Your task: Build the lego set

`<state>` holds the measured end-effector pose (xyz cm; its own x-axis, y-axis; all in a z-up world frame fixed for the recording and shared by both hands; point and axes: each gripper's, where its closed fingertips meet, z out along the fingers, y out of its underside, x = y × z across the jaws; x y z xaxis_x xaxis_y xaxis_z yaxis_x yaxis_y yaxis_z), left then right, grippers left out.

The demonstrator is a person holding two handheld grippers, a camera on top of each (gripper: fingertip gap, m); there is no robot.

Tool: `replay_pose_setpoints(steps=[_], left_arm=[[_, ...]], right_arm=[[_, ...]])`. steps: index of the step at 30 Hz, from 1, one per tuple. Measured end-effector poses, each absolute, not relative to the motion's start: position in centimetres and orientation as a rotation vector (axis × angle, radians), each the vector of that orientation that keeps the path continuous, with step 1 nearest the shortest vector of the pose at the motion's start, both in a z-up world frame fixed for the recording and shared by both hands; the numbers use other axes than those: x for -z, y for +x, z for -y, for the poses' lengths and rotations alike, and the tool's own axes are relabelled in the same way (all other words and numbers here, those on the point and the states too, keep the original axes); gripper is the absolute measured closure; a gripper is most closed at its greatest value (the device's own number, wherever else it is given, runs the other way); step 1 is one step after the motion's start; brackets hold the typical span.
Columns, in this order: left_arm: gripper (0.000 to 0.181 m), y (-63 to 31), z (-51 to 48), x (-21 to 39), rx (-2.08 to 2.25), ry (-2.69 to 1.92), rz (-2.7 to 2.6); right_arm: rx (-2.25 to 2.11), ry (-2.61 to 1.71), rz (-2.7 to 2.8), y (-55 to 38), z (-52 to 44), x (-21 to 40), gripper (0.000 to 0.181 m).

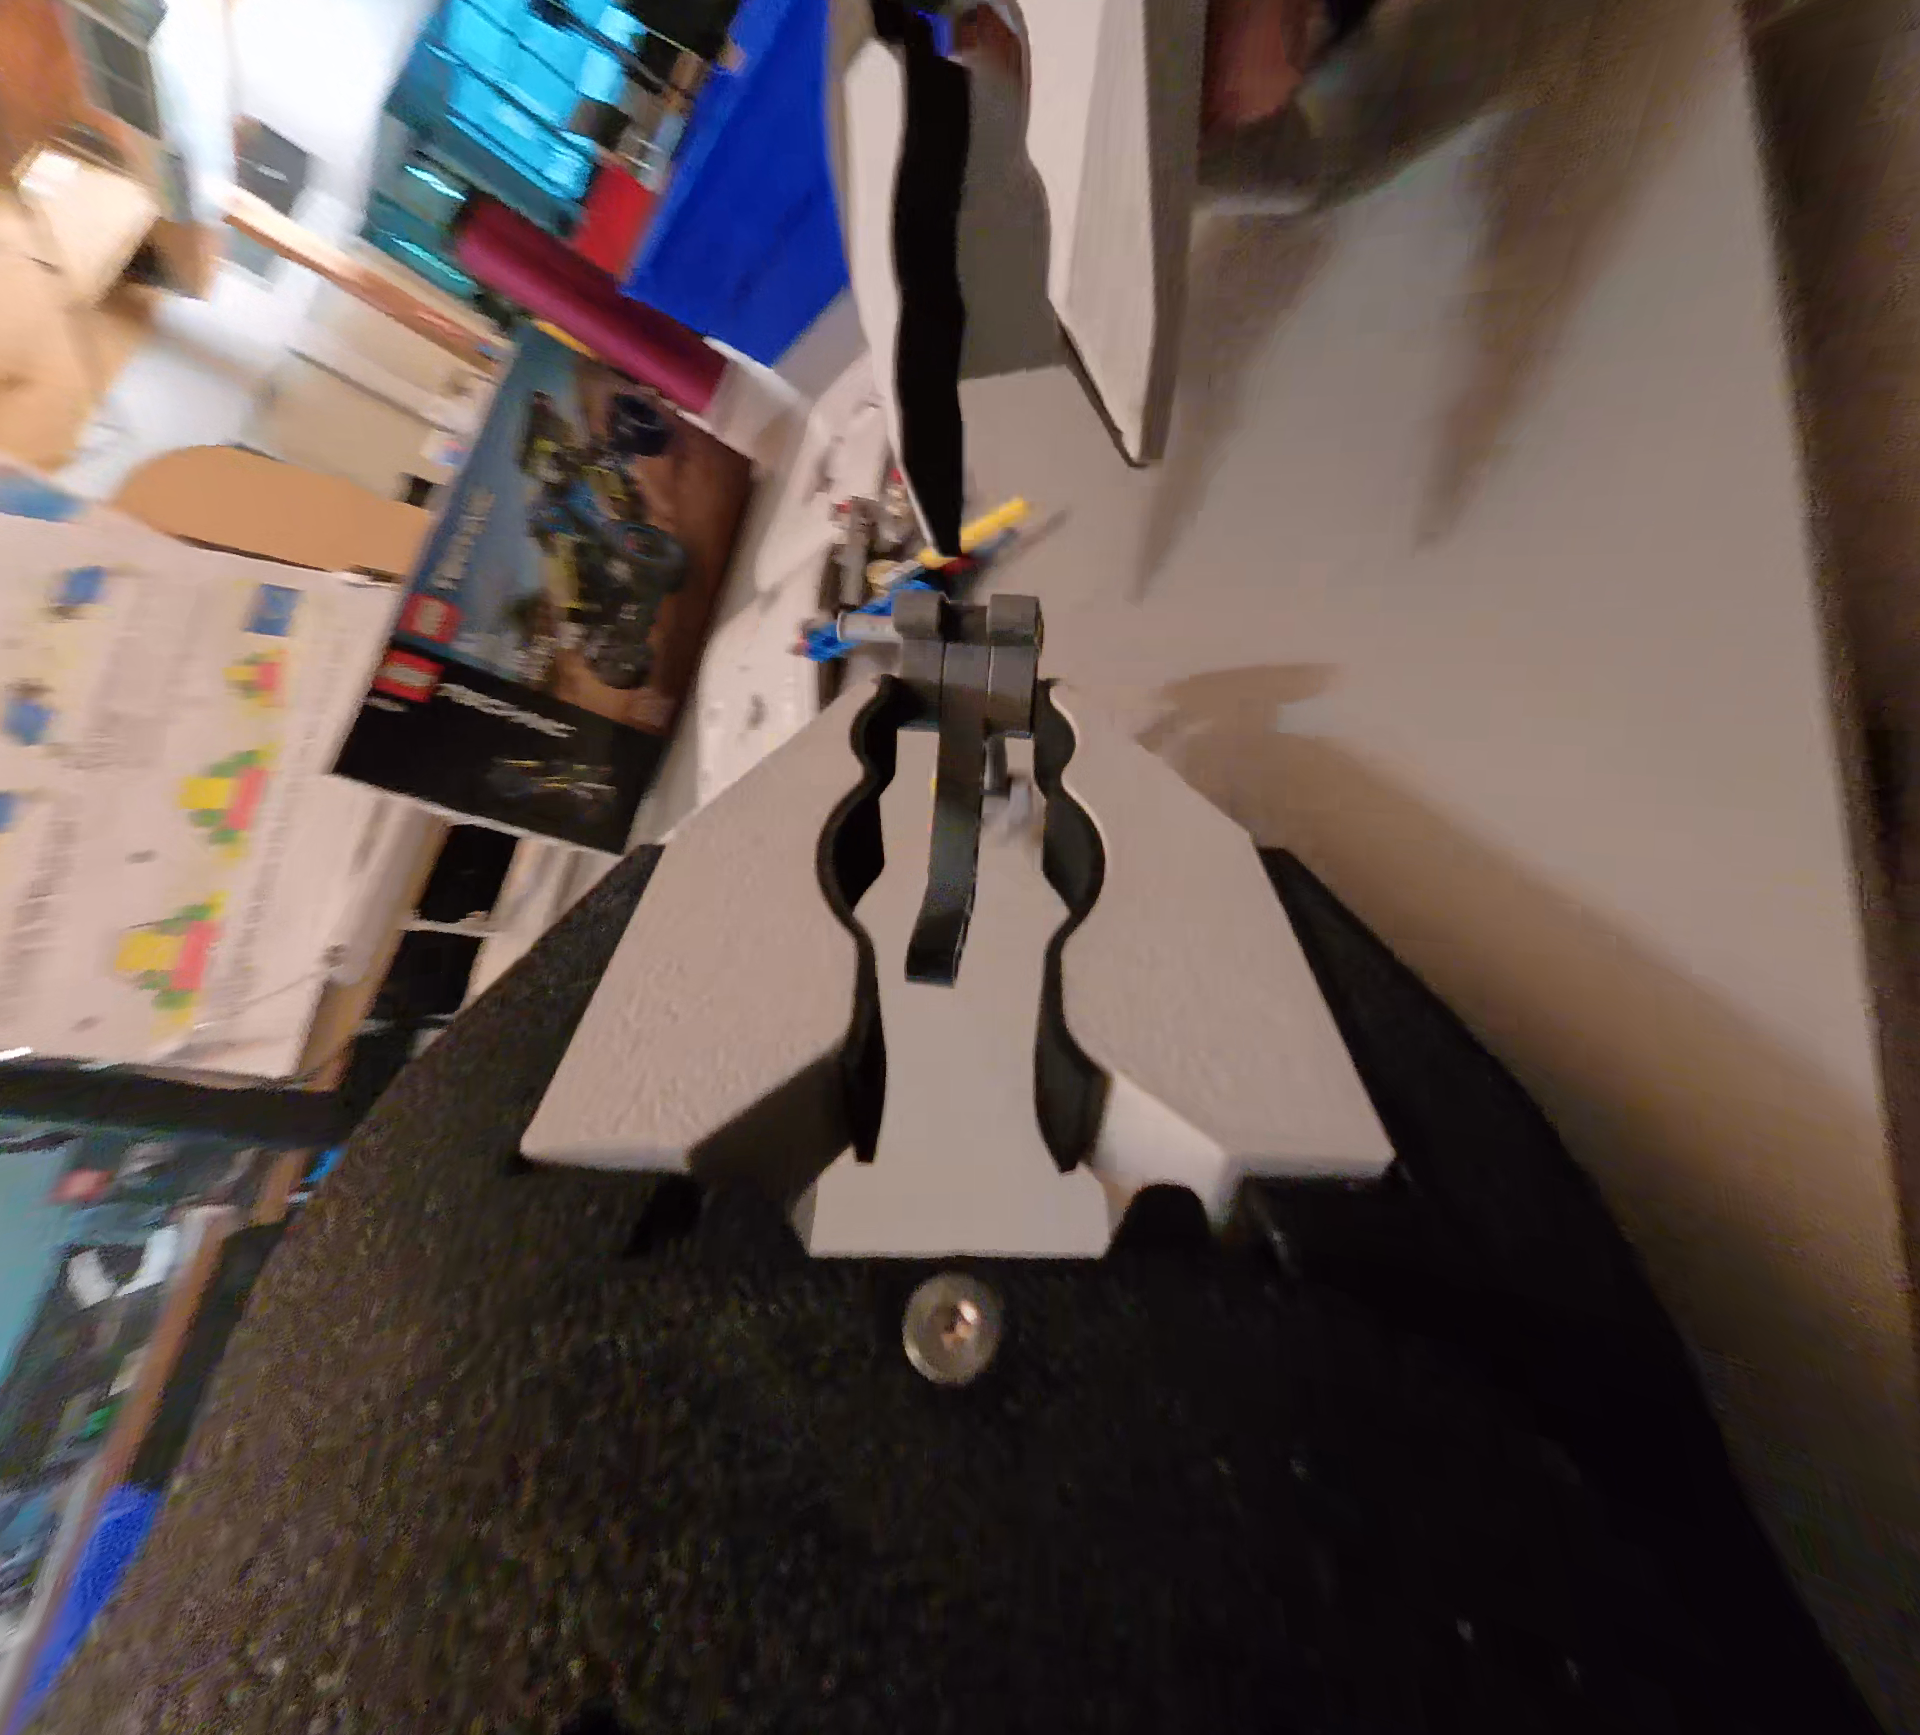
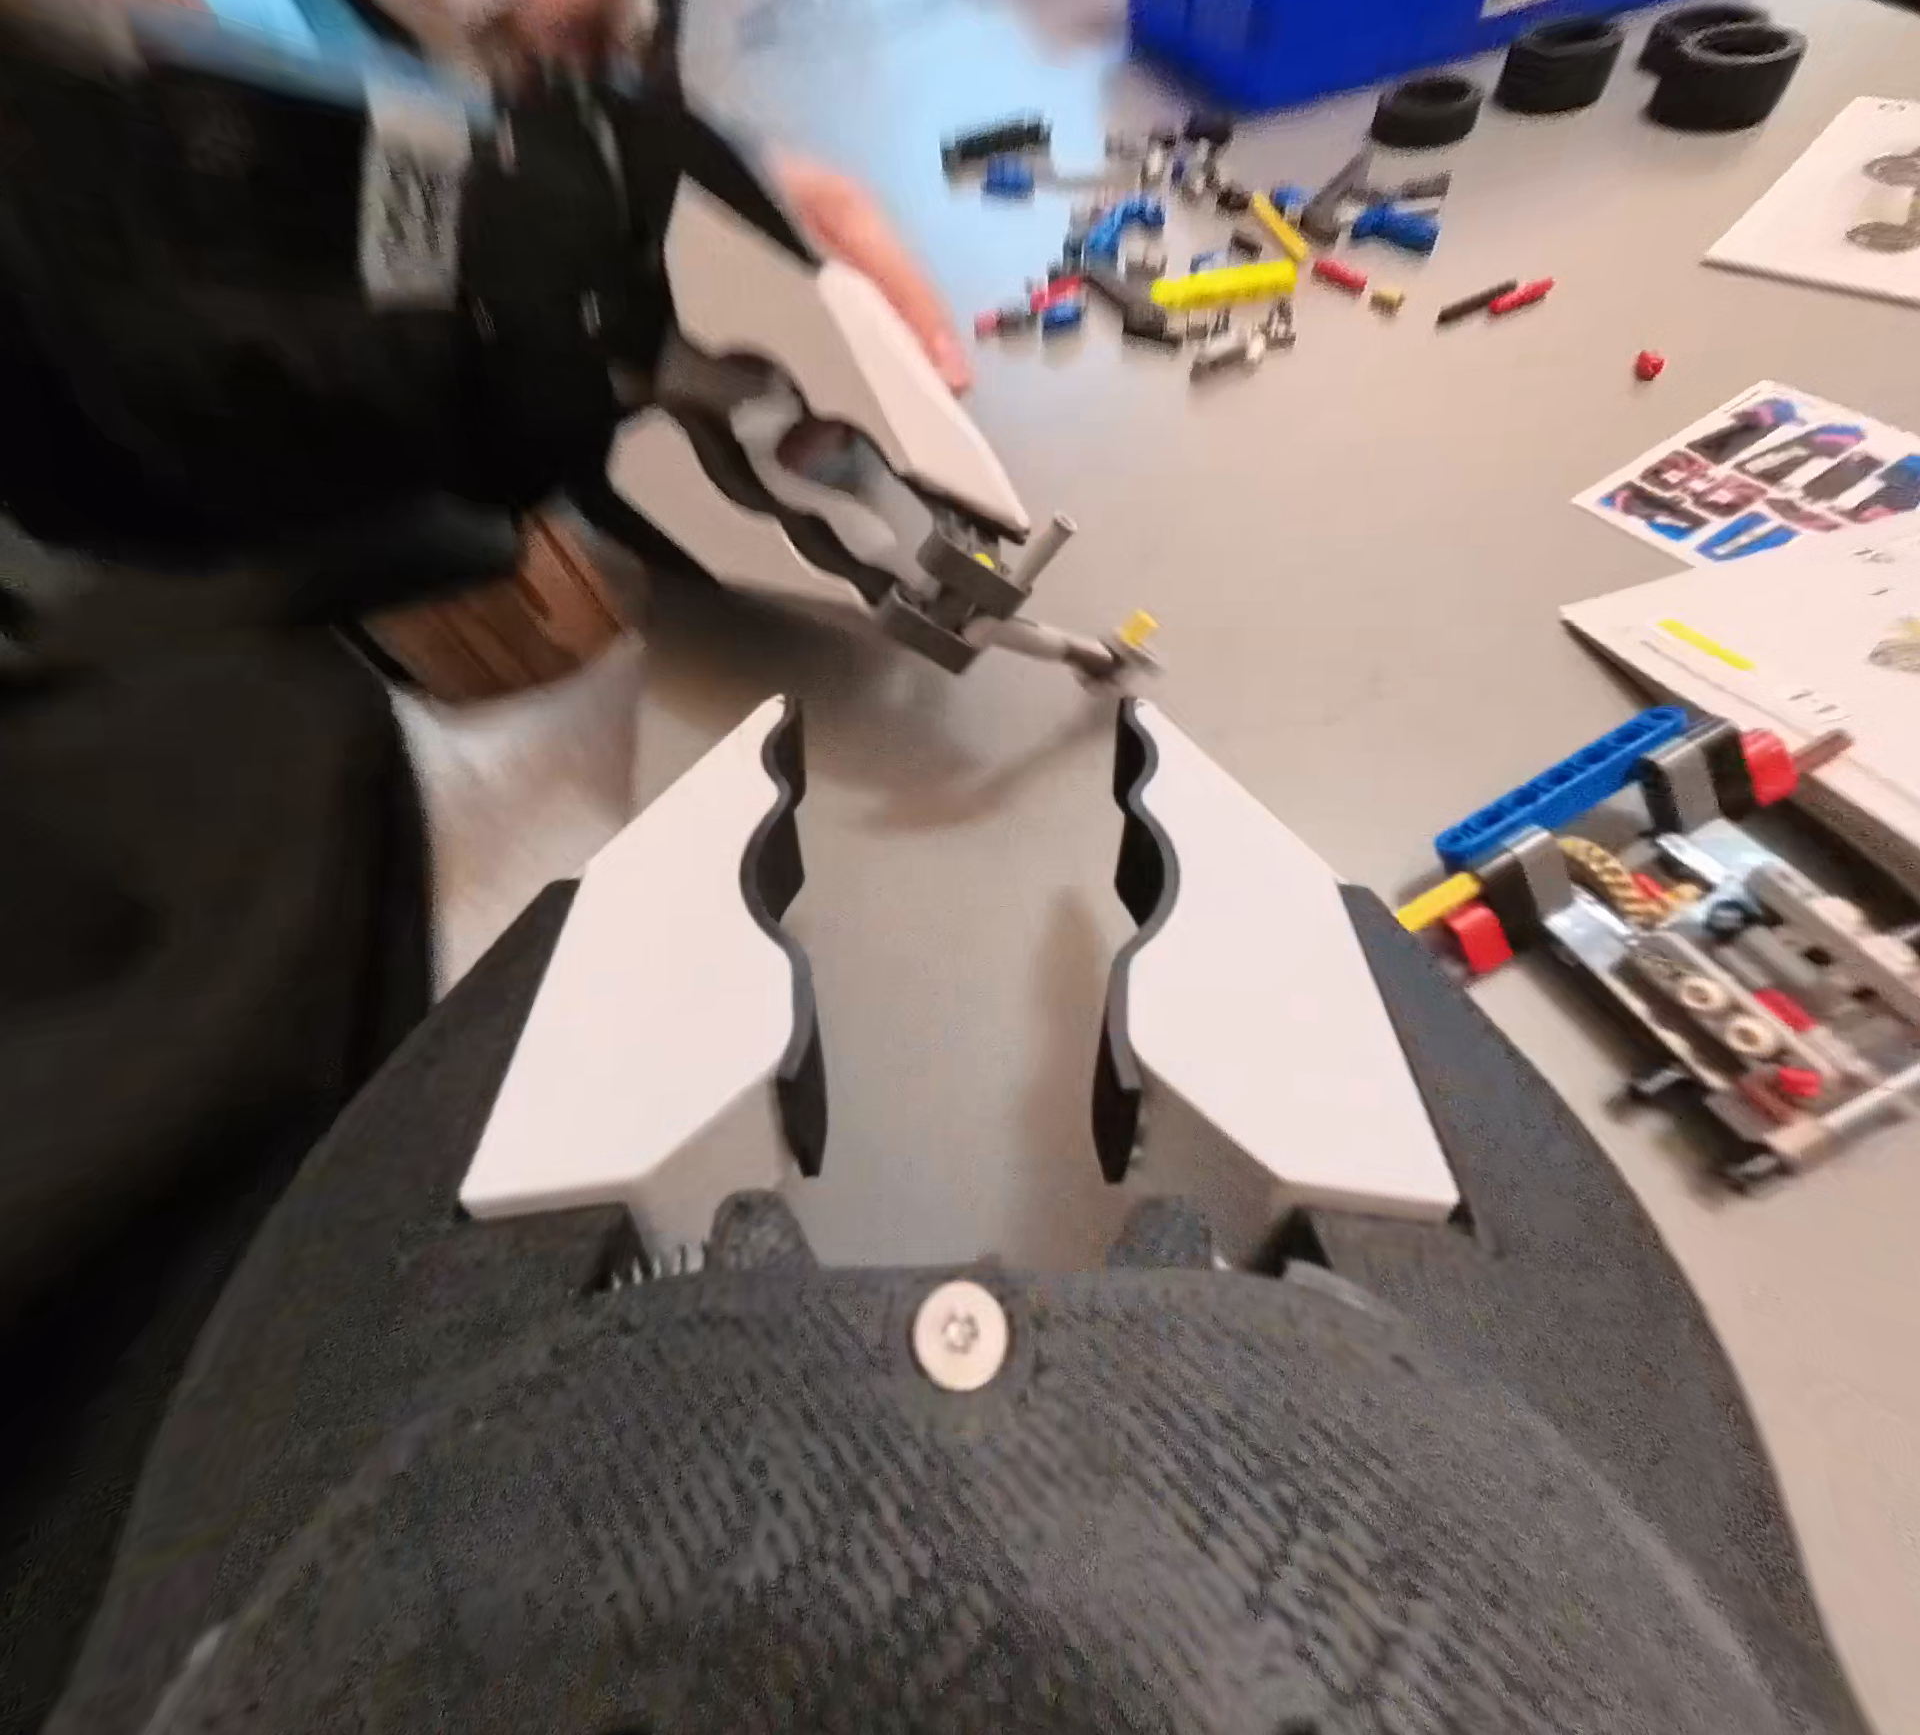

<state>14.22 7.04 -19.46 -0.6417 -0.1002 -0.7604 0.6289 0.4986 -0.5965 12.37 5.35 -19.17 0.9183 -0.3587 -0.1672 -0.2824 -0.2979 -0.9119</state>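
Gripping grey lego piece (image 1: 961,677): left gripper (image 1: 961,698), rolled sideways | right gripper (image 2: 961,729) agape, level

Matt grey table (image 2: 1299,542), glossy plastic bricks (image 2: 1226,288)

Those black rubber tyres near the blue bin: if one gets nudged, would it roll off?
The black tyres seem to rest flat on the table, so a nudge would probably slide them, not roll them. They look like rubber, so likely grippy, light and slightly squashy.
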Motion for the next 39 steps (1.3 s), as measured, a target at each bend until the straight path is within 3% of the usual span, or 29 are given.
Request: replay_pose_setpoints(steps=[5,17,26,32,39], left_arm=[[0.158,15.2,-6.9,14.6,1.182,0.369,-1.645],[0.159,15.0,-6.9,11.2,1.134,0.376,-1.325],[0.159,15.1,-6.5,10.6,1.046,0.468,-1.248],[0.159,15.0,-6.1,10.7,0.887,0.570,-1.183],[0.158,14.8,-5.7,10.4,0.677,0.686,-1.066]], right_arm=[[0.017,-1.614,-0.628,13.5,-6.3,15.9,0.128],[-0.157,-1.340,-0.667,12.5,-7.5,11.7,0.150],[-0.314,-1.163,-0.728,13.1,-6.5,10.9,0.156],[-0.357,-1.146,-0.745,13.0,-6.4,10.6,0.143],[-0.478,-1.044,-0.807,13.2,-6.3,10.8,0.155]])
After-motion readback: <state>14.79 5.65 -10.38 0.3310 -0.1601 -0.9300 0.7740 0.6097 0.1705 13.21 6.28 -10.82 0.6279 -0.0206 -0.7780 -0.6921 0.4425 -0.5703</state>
